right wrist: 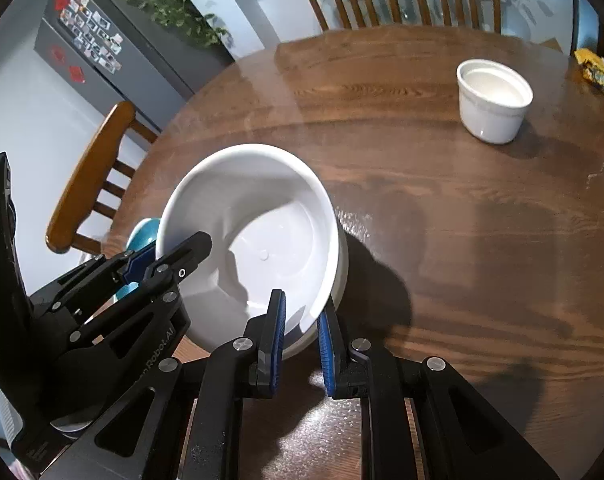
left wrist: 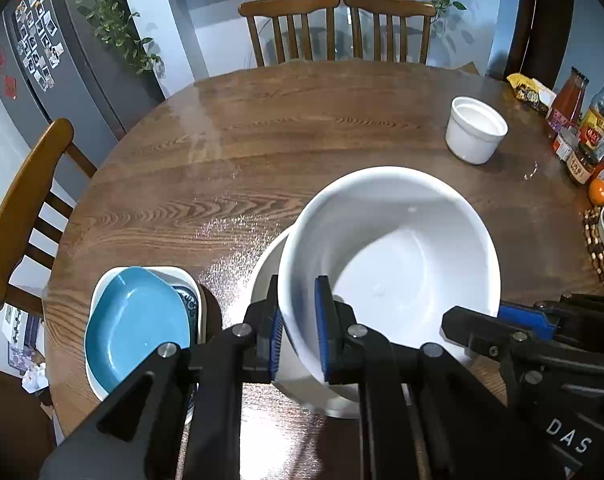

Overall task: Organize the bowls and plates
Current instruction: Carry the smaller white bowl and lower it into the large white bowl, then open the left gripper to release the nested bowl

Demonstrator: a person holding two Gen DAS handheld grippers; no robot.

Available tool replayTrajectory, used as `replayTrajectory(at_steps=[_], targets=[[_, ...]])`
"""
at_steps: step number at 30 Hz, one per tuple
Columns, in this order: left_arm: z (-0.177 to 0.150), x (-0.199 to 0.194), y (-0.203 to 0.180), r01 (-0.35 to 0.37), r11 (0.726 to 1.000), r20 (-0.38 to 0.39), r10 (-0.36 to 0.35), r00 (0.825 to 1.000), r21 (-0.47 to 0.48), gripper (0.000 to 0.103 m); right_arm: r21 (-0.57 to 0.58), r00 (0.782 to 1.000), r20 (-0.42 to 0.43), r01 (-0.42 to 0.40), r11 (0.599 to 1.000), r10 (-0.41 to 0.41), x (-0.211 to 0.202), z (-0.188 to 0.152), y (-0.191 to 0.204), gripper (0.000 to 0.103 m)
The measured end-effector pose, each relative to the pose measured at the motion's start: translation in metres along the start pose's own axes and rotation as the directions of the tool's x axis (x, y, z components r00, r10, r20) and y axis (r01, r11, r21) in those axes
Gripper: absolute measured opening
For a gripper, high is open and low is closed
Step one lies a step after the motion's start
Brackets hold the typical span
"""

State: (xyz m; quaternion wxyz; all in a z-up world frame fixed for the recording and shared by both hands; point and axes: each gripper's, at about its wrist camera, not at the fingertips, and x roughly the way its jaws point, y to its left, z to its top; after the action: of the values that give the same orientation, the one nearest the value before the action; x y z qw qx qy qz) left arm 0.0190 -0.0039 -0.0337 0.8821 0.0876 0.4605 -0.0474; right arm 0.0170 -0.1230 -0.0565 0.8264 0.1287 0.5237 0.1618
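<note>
I hold big white bowl [left wrist: 390, 264] with both. Left hand-held gripper [left wrist: 299, 334] pinches near rim, one pad inside, one outside. Right hand-held gripper [right wrist: 300, 334] pinches other side same way. Bowl tilted, over another white dish [left wrist: 267, 264] on table [left wrist: 261, 140]. Blue plate [left wrist: 135, 326] beside it. Small white cup [left wrist: 476, 130] far off.

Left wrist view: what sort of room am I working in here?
Most likely a home kitchen-diner: a round wooden dining table with wooden chairs, a grey fridge covered in photo magnets, and sauce bottles at the table's edge.
</note>
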Motion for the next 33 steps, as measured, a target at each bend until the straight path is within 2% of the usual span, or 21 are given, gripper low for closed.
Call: replayTrajectory(at_steps=[12, 21, 27, 32, 33], targets=[[-0.009, 0.018, 0.004, -0.015, 1.000, -0.055, 0.015, 0.998, 0.013, 0.014, -0.013, 0.998, -0.055, 0.030, 0.999, -0.030, 0.017, -0.002, 0.006, 0.017], [-0.010, 0.025, 0.006, -0.024, 1.000, -0.075, 0.024, 0.997, 0.004, 0.017, -0.054, 0.996, -0.039, 0.082, 0.995, -0.084, 0.018, 0.000, 0.016, 0.017], [-0.009, 0.024, 0.006, -0.009, 1.000, -0.078, 0.008, 0.997, -0.008, 0.018, -0.047, 0.995, -0.033, 0.089, 0.995, -0.091, 0.017, 0.000, 0.016, 0.019], [-0.007, 0.021, 0.006, -0.006, 1.000, -0.064, 0.005, 0.998, -0.018, 0.033, -0.056, 0.993, 0.005, 0.119, 0.991, -0.119, 0.009, 0.002, 0.019, 0.024], [-0.006, 0.019, 0.007, -0.011, 1.000, -0.059, 0.010, 0.998, -0.021, 0.037, -0.056, 0.991, 0.014, 0.132, 0.990, -0.132, 0.007, 0.002, 0.018, 0.028]])
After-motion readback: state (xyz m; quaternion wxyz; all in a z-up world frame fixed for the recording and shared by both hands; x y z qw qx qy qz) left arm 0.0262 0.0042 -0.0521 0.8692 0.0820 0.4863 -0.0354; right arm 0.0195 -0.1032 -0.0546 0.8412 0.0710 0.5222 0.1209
